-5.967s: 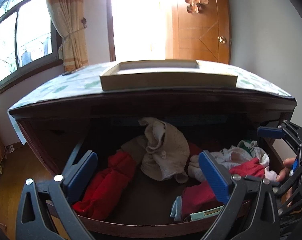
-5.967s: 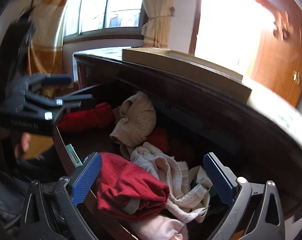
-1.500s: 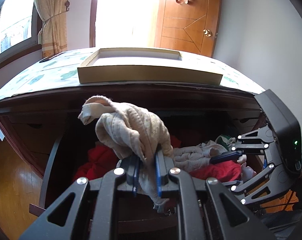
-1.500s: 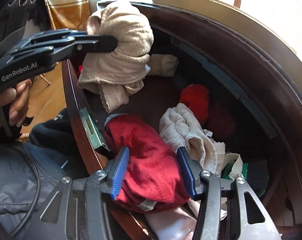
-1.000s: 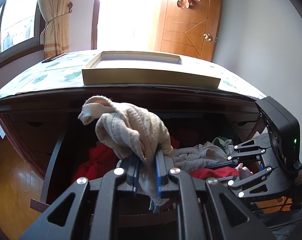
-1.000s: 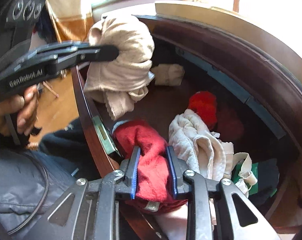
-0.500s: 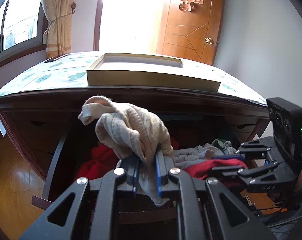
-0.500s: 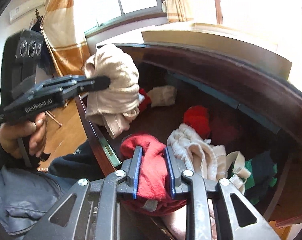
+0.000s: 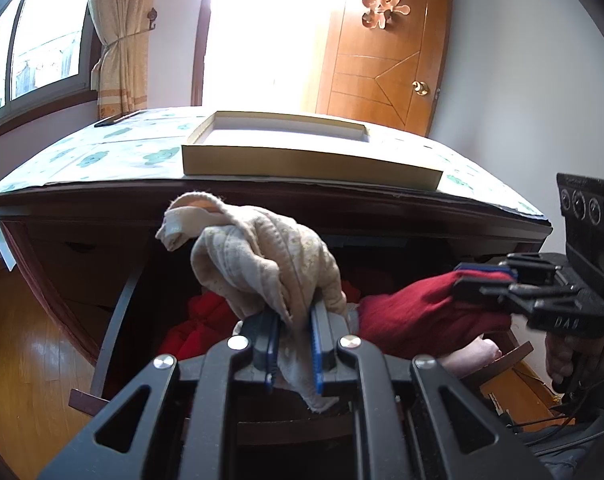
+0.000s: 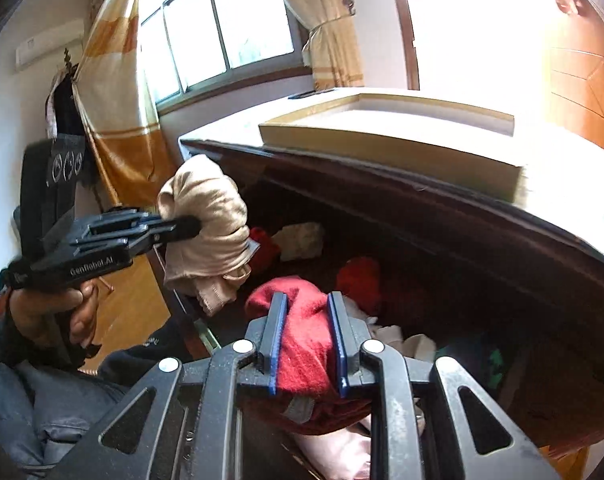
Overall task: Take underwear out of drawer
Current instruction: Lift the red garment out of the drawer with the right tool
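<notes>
My left gripper (image 9: pixel 294 316) is shut on beige patterned underwear (image 9: pixel 262 256), which it holds bunched up above the open dark wooden drawer (image 9: pixel 114 320). In the right wrist view, that left gripper (image 10: pixel 190 226) and the beige underwear (image 10: pixel 206 216) hang over the drawer's left front corner. My right gripper (image 10: pixel 305 300) grips a red garment (image 10: pixel 298 328); its jaws are closing tight, with both pads pressed into the cloth. In the left wrist view, the right gripper (image 9: pixel 481 276) holds the red garment (image 9: pixel 421 312) lifted at the drawer's right side.
More clothes lie in the drawer: a red heap (image 9: pixel 194 320), a white piece (image 10: pixel 302 242), a red bundle (image 10: pixel 357 276), green cloth (image 10: pixel 495 360) and pink cloth (image 10: pixel 333 452). A shallow cardboard tray (image 9: pixel 302 160) sits on the dresser top. A hand (image 10: pixel 62 308) holds the left gripper.
My right gripper has risen and tilted upward, lifting the red garment up from the pile in the drawer. The left gripper and the beige underwear have stayed where they were.
</notes>
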{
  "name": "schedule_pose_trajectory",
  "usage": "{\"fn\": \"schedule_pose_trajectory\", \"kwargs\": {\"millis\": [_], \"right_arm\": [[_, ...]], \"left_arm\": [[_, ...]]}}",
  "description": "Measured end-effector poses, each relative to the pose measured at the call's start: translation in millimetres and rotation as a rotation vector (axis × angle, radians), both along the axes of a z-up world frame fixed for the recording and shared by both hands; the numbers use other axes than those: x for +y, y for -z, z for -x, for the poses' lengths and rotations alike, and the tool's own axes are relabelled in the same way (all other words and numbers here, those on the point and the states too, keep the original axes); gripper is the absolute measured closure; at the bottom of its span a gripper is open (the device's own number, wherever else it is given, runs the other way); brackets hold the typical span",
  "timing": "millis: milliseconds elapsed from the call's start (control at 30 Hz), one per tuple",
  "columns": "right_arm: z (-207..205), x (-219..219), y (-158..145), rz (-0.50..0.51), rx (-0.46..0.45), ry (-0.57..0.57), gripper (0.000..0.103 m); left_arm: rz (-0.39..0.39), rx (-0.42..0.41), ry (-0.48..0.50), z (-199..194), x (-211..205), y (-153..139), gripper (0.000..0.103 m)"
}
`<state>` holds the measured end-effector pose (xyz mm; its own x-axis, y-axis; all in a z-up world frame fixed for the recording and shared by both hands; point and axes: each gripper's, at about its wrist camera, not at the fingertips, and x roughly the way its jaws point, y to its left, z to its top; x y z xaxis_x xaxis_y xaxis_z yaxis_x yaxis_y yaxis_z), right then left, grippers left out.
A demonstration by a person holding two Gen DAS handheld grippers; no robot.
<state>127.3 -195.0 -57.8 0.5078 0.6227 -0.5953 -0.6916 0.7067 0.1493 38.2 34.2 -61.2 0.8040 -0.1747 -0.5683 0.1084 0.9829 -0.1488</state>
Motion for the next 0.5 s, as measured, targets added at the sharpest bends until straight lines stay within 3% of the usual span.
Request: {"fn": "schedule_pose_trajectory", "kwargs": {"millis": [133, 267, 500], "right_arm": [[-3.5, -13.7, -1.7, 0.008, 0.006, 0.033, 0.084], [-3.9, -6.7, 13.1, 0.146, 0.027, -0.008, 0.084], [-1.4, 5.6, 25.3, 0.266, 0.006, -0.045, 0.078]], "left_arm": [[-0.001, 0.008, 0.004, -1.6, -1.2, 0.9, 0.092], [-0.007, 0.015, 0.013, -3.8, -3.6, 1.4, 0.092], [-0.01, 0.026, 0.019, -7.9, -4.1, 2.6, 0.092]]}}
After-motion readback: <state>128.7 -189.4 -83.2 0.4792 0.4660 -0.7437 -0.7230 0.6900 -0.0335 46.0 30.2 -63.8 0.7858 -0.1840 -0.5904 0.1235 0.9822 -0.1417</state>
